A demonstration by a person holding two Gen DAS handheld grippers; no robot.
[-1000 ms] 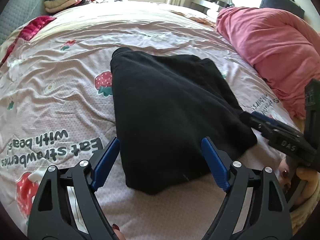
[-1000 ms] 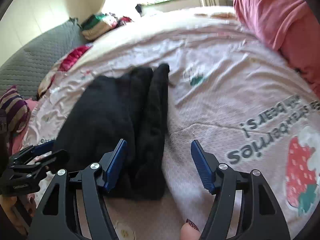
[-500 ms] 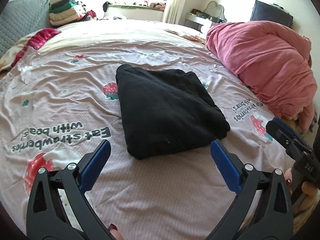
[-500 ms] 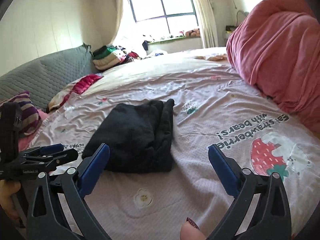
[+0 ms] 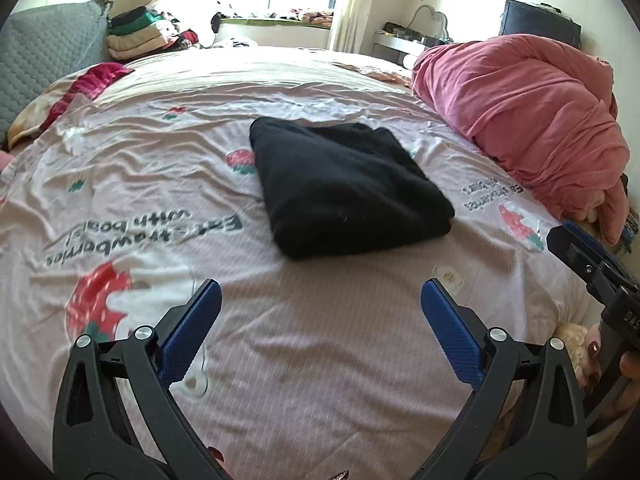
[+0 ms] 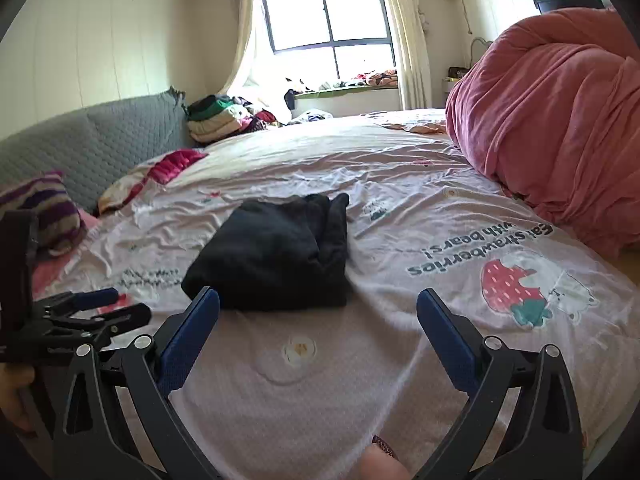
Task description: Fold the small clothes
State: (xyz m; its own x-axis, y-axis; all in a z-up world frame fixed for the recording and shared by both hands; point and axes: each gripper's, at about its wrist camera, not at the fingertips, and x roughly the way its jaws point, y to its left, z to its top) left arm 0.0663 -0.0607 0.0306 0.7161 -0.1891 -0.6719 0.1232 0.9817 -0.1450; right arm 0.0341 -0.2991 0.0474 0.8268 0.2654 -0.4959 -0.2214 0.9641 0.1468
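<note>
A black garment (image 5: 344,188) lies folded into a compact rectangle in the middle of the bed; it also shows in the right wrist view (image 6: 276,252). My left gripper (image 5: 320,320) is open and empty, held back from the garment's near edge above the sheet. My right gripper (image 6: 318,324) is open and empty, also short of the garment. The right gripper shows at the right edge of the left wrist view (image 5: 588,260). The left gripper shows at the left edge of the right wrist view (image 6: 88,312).
The bed sheet (image 5: 340,360) is pink with strawberry prints. A bunched red duvet (image 5: 532,120) fills the right side. A grey quilted headboard (image 6: 92,148), a striped pillow (image 6: 44,208) and a pile of clothes (image 6: 220,118) lie at the left and far end.
Both grippers have pulled back and up from the folded black garment, which now sits farther away. Both stay open and empty.
</note>
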